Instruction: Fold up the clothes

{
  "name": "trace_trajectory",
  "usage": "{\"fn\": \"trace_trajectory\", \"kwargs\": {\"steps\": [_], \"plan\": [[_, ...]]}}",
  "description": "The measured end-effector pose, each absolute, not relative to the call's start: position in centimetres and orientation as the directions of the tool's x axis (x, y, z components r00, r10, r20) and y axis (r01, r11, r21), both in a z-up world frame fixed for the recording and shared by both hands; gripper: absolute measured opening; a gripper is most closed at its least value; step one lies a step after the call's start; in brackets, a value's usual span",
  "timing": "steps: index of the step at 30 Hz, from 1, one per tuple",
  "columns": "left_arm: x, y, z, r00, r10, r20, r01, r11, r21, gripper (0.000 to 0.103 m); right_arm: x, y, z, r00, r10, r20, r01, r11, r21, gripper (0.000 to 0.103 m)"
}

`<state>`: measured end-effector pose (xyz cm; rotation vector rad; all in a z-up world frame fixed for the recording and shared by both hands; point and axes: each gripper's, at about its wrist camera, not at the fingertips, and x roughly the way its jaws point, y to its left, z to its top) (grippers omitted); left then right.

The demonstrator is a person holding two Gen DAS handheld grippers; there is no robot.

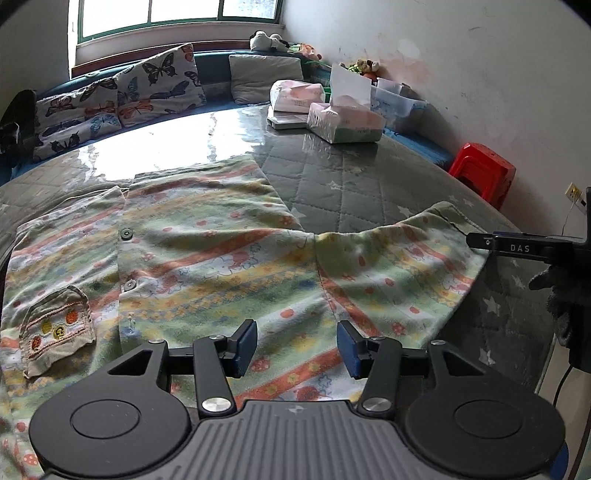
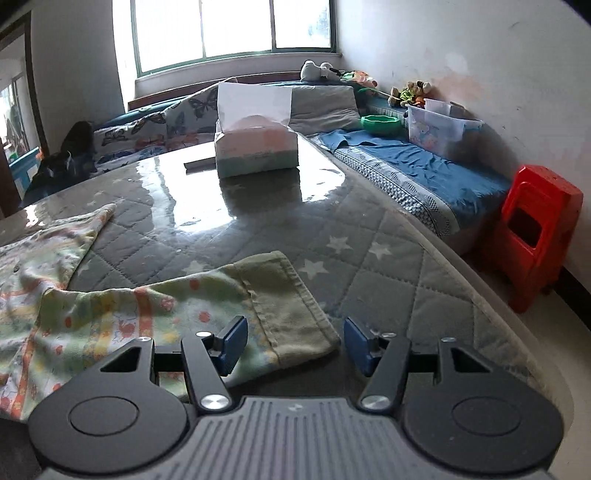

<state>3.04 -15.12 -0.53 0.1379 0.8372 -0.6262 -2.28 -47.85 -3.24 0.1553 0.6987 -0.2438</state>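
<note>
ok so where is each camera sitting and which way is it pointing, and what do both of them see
Left wrist: on the left gripper, angled down over the spread shirt toward the window; its own open jaws show, and the right gripper's finger and a gloved hand at the right edge.
Right wrist: on the right gripper, angled down over the sleeve cuff; only its own open jaws show.
Shared: the shirt, tissue box, table, red stool, window.

The shirt (image 1: pixel 207 258) lies on the table (image 1: pixel 369 177), the tissue box (image 1: pixel 343 123) behind it.
</note>
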Motion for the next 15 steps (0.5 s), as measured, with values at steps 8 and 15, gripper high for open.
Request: {"fn": "trace_trajectory", "kwargs": {"steps": [8, 15], "plan": [[2.6, -15.6, -0.9, 0.501, -0.457, -0.735, 0.573, 0.812, -0.114, 0.053, -2.7, -47.6, -3.3, 0.755, -0.143, -0.64, 0.278, 0.954, 0.115, 0.026], [2.4, -15.8, -1.3, 0.502, -0.447, -0.74, 0.575, 0.812, -0.1, 0.054, -3.5, -47.2, -1.8, 0.802, -0.09, -0.591, 0.262, 0.942, 0.212, 0.009]]}}
